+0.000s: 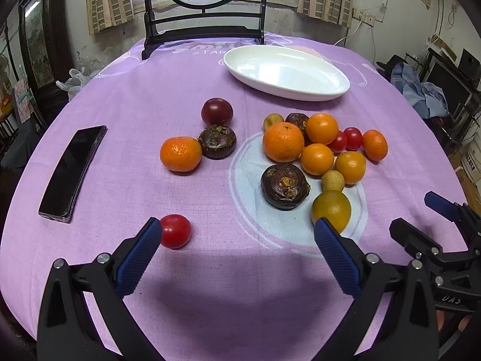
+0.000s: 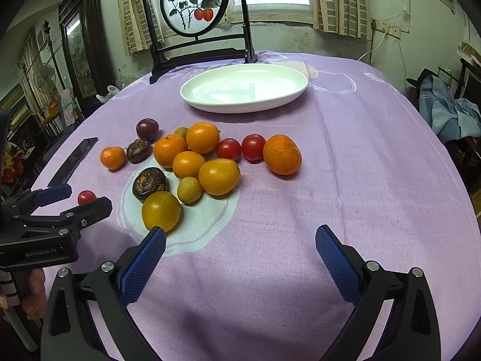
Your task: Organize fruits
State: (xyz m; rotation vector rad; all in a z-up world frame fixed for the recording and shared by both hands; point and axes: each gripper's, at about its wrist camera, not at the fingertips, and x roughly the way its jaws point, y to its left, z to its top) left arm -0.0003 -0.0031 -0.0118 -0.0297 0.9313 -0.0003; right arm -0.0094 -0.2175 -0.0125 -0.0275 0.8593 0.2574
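Nearest, both the left gripper (image 1: 237, 234) and right gripper (image 2: 240, 240) hover with fingers spread wide and empty over the purple tabletop (image 2: 345, 180), beyond them the fruits (image 2: 192, 162) lie clustered loose, and farthest the white oval plate (image 2: 245, 90), long axis running left-right, holds nothing.

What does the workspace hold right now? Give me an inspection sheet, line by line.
Surface: purple tablecloth, round table.
Job's things: white oval plate, empty; oranges, cherry tomatoes and dark water chestnuts loose on the cloth; one stray tomato near the left gripper.
Clutter: phone, screen dark.
Grippers: left open, empty; right gripper open, empty.
Cables: white wall cord.
Surroundings: painted round screen, curtains, blue cloth heap.
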